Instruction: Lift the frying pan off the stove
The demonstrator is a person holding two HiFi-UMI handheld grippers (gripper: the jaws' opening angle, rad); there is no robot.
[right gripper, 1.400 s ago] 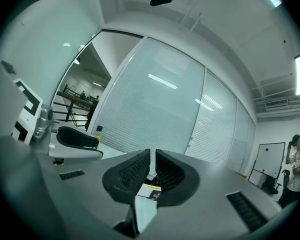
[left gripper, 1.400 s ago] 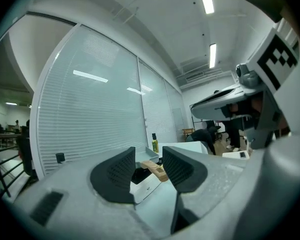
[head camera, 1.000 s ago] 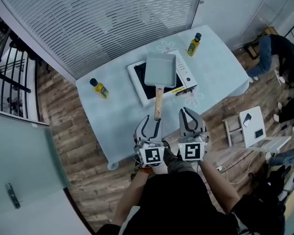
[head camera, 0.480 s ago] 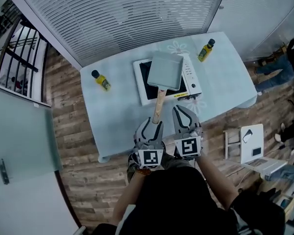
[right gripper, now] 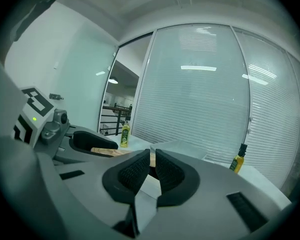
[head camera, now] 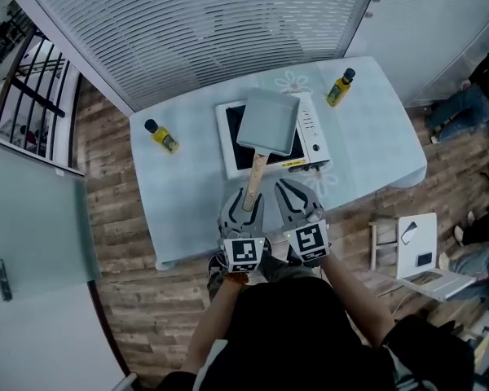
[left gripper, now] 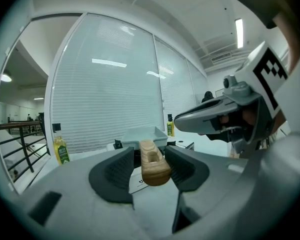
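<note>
Pale-blue table [head camera: 187, 187] under slatted blinds [head camera: 204, 31]. Frying pan [head camera: 268, 121] sits on the white stove [head camera: 311, 133], wooden handle [head camera: 253, 176] pointing at you. Your left gripper [head camera: 244, 202] pinches the handle end, likely for the lift. Your right gripper [head camera: 288, 187] waits beside it, jaws pressed together, empty.

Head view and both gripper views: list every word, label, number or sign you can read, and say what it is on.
None can be read.
Yellow bottle label: print too small; the other bottle likewise.
Stove, yellow front strip: blurred.
Dark mark on the stove's white casing, left gripper view: illegible.
Marker cubes: square patterns, not letters.
</note>
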